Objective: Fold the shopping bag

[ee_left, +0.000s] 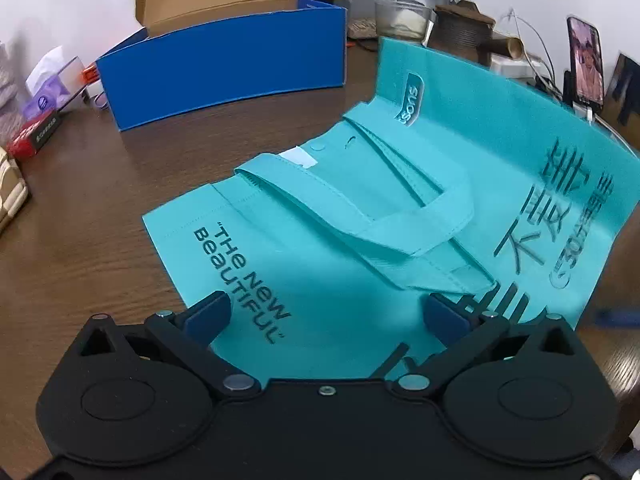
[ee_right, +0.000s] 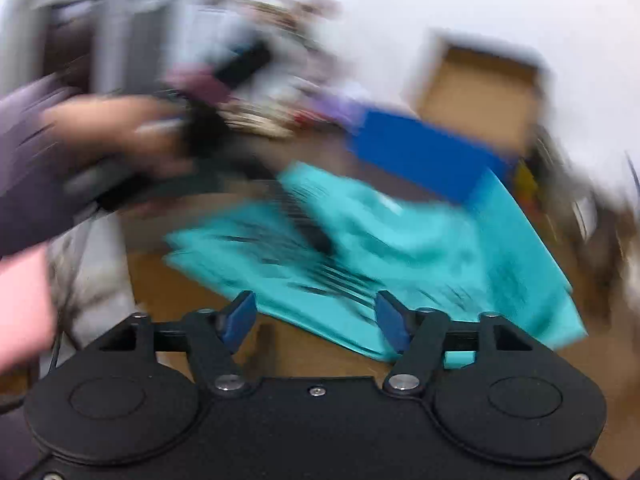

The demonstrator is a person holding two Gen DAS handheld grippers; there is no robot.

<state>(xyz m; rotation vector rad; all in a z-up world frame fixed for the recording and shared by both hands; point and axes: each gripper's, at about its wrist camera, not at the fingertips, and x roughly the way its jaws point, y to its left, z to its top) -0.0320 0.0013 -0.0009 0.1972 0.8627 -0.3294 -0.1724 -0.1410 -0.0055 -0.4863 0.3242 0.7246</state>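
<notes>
From the left wrist, the left tool hangs spread wide, empty, over a turquoise non-woven shopping bag lying partly folded on the brown wooden table. From the right wrist, blurred, the right tool is likewise spread, holding nothing, above the bag's near edge

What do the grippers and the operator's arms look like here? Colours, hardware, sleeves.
Both the left gripper and right gripper have matte black bodies with two round raised discs, silver pivot bolts, black linkage arms and blue fingers. In the blurred right wrist view, the left hand shows bare skin and a greyish-purple sleeve; a pink sleeve sits lower left.
</notes>
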